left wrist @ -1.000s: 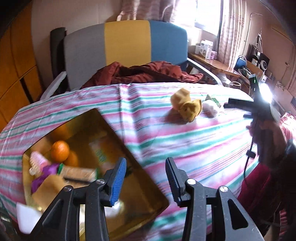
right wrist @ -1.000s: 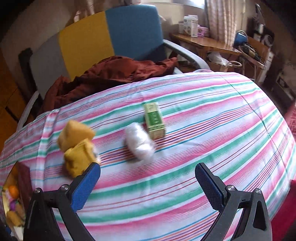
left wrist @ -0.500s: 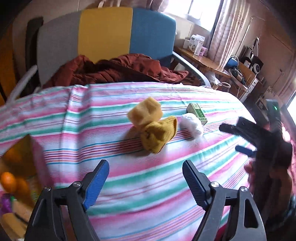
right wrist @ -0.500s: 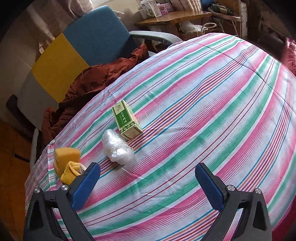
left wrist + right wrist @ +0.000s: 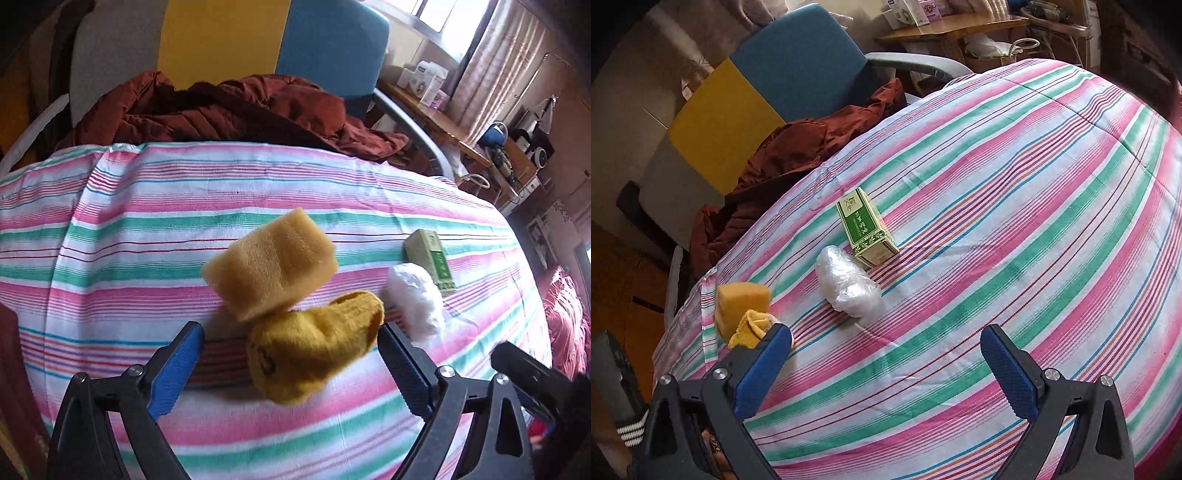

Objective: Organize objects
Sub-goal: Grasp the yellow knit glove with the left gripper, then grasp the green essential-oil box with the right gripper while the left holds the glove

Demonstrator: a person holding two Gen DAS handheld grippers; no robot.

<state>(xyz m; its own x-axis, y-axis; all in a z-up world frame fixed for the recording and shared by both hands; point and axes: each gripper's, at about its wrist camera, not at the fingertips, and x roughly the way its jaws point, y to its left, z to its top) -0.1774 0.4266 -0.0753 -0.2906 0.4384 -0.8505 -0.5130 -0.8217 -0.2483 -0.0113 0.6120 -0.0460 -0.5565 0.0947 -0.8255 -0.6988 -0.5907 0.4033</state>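
Four loose items lie on the striped worktop, and we list them by size. We find the sponge block leaning on the mustard sock; both are soft, light and compressible. We take the sock across its rolled middle. The plastic-wrapped bundle is slippery and lies just beside the stiff green carton. Our left tongs are opening, with the sock between the jaws and unclamped. Our right tongs stand wide apart with nothing between them, near the bundle.
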